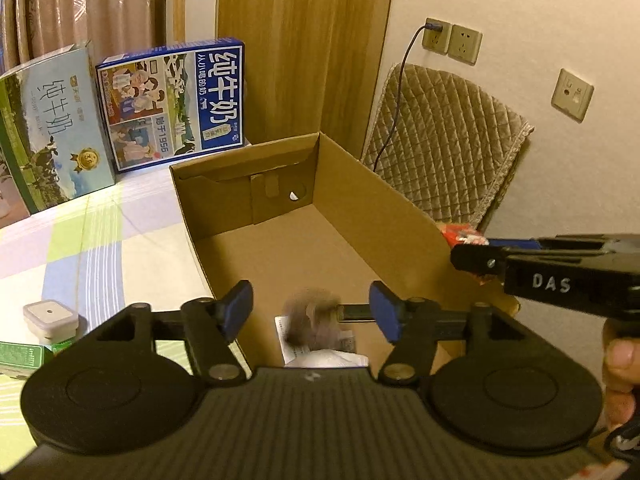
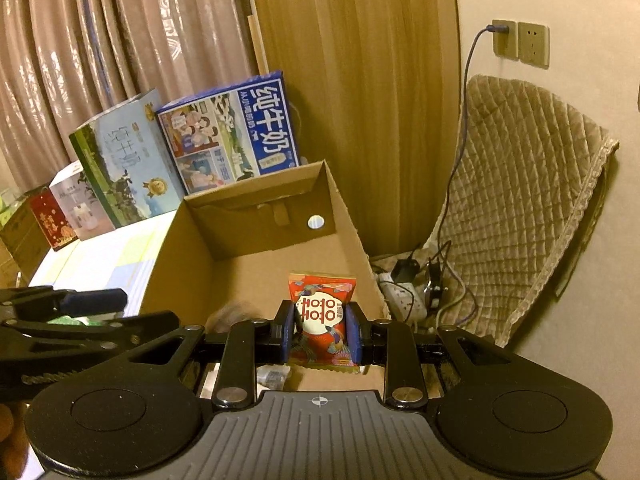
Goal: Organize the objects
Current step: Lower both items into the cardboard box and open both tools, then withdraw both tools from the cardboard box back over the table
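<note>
Red snack packet sits clamped in the right tongs above the cardboard box; left tongs gape wide over a blurred item inside. Beyond, a green carton waits on the bench.

One cardboard box – two milk cartons behind it, one red snack packet, two grippers, three wall sockets.
</note>
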A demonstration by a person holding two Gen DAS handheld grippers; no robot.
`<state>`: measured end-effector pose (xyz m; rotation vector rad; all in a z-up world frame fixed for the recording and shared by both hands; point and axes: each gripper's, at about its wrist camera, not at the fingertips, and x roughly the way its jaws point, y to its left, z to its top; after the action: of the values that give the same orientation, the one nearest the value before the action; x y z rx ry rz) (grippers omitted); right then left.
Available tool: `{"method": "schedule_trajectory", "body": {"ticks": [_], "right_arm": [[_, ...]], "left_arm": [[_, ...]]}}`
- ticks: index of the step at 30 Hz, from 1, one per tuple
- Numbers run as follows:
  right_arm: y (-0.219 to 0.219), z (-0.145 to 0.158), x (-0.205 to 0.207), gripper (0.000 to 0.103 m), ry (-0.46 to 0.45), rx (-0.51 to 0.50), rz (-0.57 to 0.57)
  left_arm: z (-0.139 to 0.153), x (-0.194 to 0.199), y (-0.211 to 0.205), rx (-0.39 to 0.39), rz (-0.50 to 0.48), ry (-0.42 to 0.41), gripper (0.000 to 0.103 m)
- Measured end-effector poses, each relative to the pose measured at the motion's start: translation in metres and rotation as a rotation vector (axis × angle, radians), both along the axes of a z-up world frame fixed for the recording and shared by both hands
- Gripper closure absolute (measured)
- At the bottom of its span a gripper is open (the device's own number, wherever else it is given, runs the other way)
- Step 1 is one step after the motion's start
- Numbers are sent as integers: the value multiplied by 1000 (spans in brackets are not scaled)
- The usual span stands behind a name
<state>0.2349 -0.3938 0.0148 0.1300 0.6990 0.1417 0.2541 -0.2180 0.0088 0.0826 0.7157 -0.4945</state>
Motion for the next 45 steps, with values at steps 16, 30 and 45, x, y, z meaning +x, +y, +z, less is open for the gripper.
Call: {"method": "schedule_trajectory", "body": {"ticks": [16, 30, 45], "right_arm": [[19, 3, 1, 75, -25, 43, 39], [11, 23, -39, 40, -79, 108, 0], [68, 47, -116, 15, -110, 123, 71]], "left_arm": [[10, -33, 56, -43, 119, -1, 34], [16, -70, 105, -72, 220, 4, 31], [28, -142, 186, -40, 357, -22, 18]]}}
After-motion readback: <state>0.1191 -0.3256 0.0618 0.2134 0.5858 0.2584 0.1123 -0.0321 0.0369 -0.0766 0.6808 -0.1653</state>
